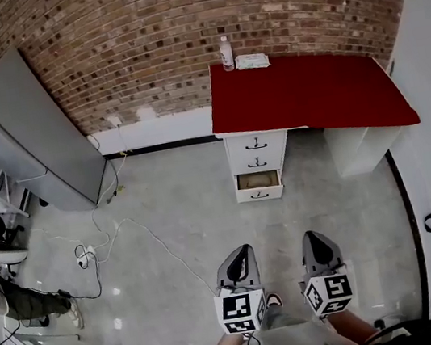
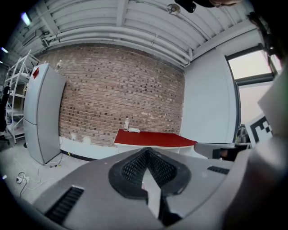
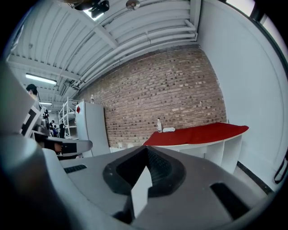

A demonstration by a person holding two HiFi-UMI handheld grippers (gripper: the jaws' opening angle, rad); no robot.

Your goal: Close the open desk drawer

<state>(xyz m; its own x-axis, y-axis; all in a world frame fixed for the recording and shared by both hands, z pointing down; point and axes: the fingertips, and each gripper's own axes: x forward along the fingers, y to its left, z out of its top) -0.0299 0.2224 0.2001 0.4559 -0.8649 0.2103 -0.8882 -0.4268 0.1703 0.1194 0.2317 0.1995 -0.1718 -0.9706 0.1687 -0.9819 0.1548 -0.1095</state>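
Note:
A white desk with a red top point(image 1: 309, 94) stands against the brick wall, well ahead of me. Its drawer unit has three drawers; the lowest drawer point(image 1: 258, 181) is pulled out, showing a brownish inside. Both grippers are held low and close to my body, far short of the desk. My left gripper point(image 1: 238, 254) and right gripper point(image 1: 315, 239) point toward the desk, jaws together with nothing between them. In the left gripper view the jaws point(image 2: 146, 151) meet below the distant red desk point(image 2: 153, 138). The right gripper view shows the same closed jaws point(image 3: 146, 148) and the desk point(image 3: 198, 134).
A bottle point(image 1: 226, 53) and a white packet point(image 1: 252, 61) sit on the desk's back left corner. A grey fridge point(image 1: 29, 133) stands at the left wall. Cables and a power strip point(image 1: 89, 250) lie on the floor left of me. Someone's leg point(image 1: 24, 302) shows at far left.

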